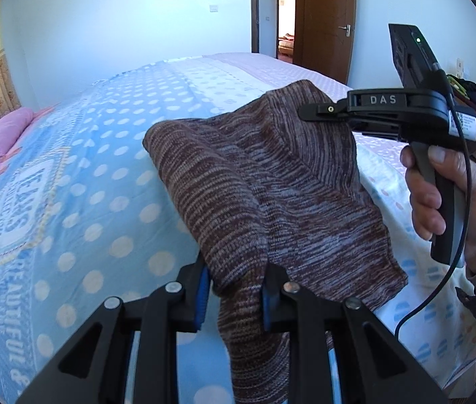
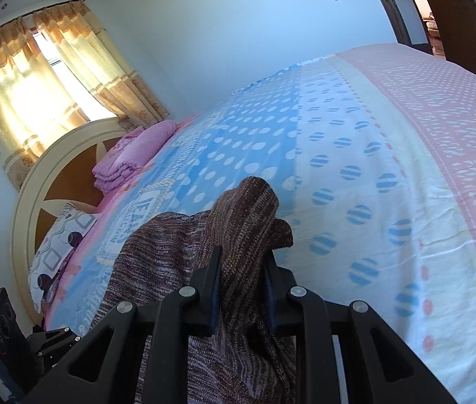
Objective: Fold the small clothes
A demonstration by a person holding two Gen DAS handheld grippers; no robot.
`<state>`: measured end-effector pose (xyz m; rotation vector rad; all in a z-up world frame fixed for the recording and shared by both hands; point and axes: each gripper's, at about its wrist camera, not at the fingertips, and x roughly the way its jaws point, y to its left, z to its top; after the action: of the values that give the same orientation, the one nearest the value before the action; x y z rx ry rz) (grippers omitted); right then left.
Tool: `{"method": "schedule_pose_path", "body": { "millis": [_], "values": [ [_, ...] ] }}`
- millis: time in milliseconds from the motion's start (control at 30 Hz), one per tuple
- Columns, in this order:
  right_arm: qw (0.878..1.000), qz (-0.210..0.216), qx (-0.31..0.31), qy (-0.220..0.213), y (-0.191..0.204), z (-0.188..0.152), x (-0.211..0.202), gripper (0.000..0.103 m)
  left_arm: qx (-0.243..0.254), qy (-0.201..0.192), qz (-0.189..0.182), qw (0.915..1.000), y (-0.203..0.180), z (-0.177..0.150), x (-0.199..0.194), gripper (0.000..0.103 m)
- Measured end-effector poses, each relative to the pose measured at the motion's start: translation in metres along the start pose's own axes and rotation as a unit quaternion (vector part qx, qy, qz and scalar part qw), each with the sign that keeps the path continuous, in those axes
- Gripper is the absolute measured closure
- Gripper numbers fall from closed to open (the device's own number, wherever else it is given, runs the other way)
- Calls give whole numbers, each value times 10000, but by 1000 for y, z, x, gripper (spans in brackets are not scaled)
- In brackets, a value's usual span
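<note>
While both grippers hold it off the bed [image 1: 69,175], one brown-and-grey marled knit garment [image 1: 271,181] hangs between them, above the dotted blue part of the bedspread.

Left gripper [image 1: 234,298]: clenched on a bunched fold of the garment, blue pads pressing the knit from either side; cloth spills below the fingers and rises in a wide drape toward the right gripper.

Right gripper [image 1: 318,111]: seen side-on in the left wrist view, black, marked "DAS", its tip against the upper right edge of the garment. In its own view the right gripper's fingers clamp a thick roll of the same knit, which humps up beyond the fingertips and falls away to the lower left.

Right hand [image 1: 439,195]: wrapped round the grey handle, a black cable looping down beside it.

Bed: bedspread in bands, blue with pale dots and a printed emblem, then white with striped blue dots, then pink along the far side edge.

Folded pink blanket [image 2: 130,155]: at the head end of the bed, against the round cream headboard [image 2: 36,181]. Patterned pillow [image 2: 59,239]: below the blanket, at the headboard.

Curtains [image 2: 69,64]: cream and tan, lit from behind. Brown door [image 1: 325,23]: beyond the bed's foot end, bearing a red paper ornament.
</note>
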<state>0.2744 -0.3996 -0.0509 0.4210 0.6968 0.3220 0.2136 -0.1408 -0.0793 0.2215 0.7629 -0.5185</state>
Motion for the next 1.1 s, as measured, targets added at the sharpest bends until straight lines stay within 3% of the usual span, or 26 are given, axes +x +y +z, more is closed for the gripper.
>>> {"method": "schedule_pose_path", "body": {
  "millis": [600,1100],
  "values": [
    [9966,746,-244,234,89,-29,32,82,-450,-250,504,9974,54,-52,-66,78],
    [9895,1125,-658,619,169,-44,79,82,-743,-285,934,9925,80,-75,-82,78]
  ]
}}
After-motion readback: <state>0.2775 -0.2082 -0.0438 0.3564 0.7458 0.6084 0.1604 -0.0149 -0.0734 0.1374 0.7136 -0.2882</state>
